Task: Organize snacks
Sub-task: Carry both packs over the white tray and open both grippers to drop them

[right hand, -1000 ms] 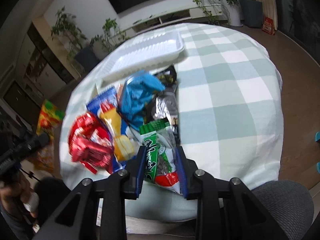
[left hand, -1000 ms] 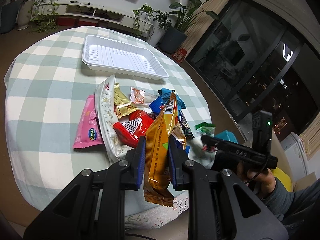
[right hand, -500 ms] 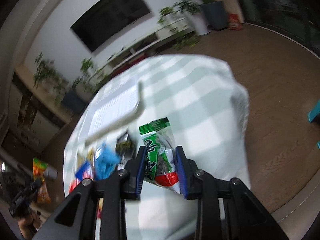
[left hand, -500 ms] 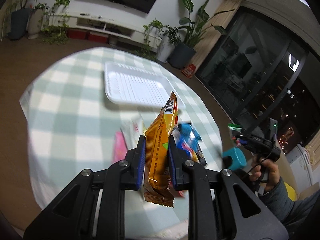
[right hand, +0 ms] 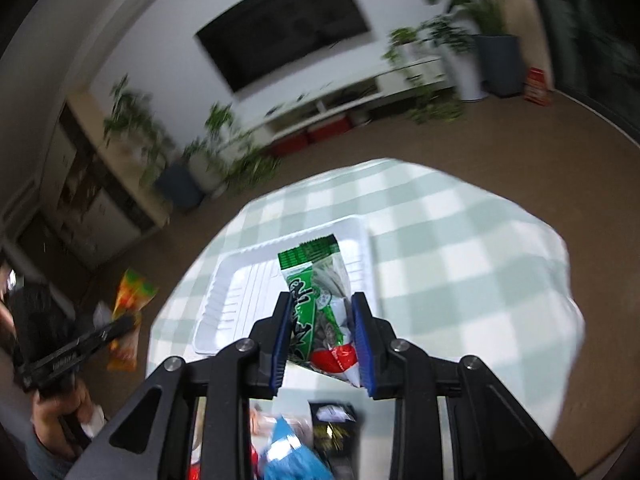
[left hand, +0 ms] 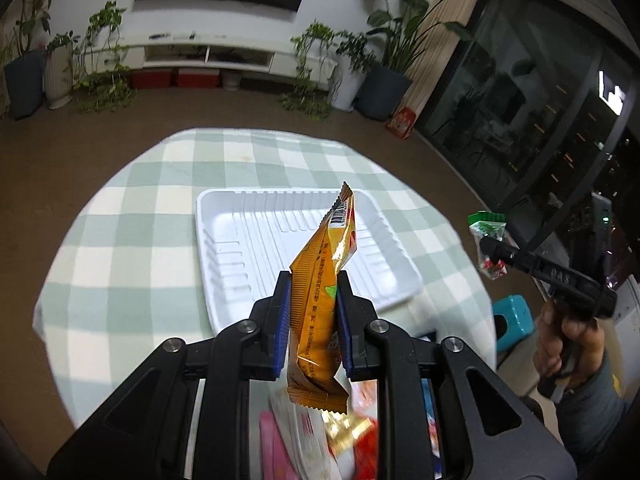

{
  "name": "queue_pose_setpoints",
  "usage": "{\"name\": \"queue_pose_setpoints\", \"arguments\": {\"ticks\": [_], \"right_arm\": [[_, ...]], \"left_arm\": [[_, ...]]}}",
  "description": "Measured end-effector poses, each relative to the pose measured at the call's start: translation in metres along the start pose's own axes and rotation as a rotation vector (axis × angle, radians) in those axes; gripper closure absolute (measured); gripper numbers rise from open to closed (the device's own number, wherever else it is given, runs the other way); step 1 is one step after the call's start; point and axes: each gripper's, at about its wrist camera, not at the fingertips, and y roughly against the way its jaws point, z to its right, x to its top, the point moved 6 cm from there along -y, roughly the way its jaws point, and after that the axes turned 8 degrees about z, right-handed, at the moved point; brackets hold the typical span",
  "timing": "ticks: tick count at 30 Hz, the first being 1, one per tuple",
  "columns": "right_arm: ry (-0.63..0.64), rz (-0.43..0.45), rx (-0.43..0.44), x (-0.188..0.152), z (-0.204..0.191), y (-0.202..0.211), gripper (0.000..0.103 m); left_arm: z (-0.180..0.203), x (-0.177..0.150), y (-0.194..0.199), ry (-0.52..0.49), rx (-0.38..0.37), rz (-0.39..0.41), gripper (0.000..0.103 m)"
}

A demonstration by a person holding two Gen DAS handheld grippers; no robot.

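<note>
**Two packets in the air, the tray is next**

I judge that the step in hand is the carry: each gripper has one snack and both are above the table, not yet over the drop place.

On my left side, the left gripper (left hand: 312, 322) is clamped narrow on an orange snack packet (left hand: 322, 280). The packet stands almost upright between the blue pads, its barcode end pointing to 12 o'clock, its crimped bottom hanging below the jaws. It looks thin, glossy and soft, so it may swing.

In the middle lies the white ribbed tray (left hand: 240, 240), with nothing in it, on the green checked tablecloth (left hand: 132, 216). From the left gripper it is at 12 o'clock, close ahead.

On my right side, the right gripper (right hand: 322, 330) holds a green seed packet (right hand: 320, 300), partly transparent with a red corner, tilted a little to 11 o'clock. The same tray (right hand: 240, 292) is behind it at 11 o'clock.

The next move, I think, calls for bringing both packets over the tray, lowering them, then opening the jaws. The remaining snacks (right hand: 296, 448) lie blurred below, at 6 o'clock.
</note>
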Motion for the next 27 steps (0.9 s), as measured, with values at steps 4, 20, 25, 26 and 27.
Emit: {"name": "queue_pose_setpoints", "arguments": {"ticks": [4, 20, 25, 26, 27], "right_arm": [[0.070, -0.099, -0.031, -0.006, -0.005, -0.057, 0.071], [0.151, -0.275, -0.133, -0.032, 0.023, -0.153, 0.071], [0.207, -0.263, -0.137, -0.038, 0.019, -0.152, 0.068], [0.211, -0.265, -0.133, -0.038, 0.018, -0.152, 0.066], [0.212, -0.268, -0.126, -0.037, 0.017, -0.152, 0.062]], "left_arm": [[-0.015, 0.001, -0.054, 0.005, 0.036, -0.062, 0.085], [-0.051, -0.035, -0.150, -0.012, 0.126, -0.192, 0.084], [-0.054, -0.039, -0.157, -0.016, 0.138, -0.199, 0.084], [-0.055, -0.038, -0.157, -0.016, 0.141, -0.198, 0.083], [-0.055, -0.037, -0.157, -0.017, 0.144, -0.197, 0.083]]}}
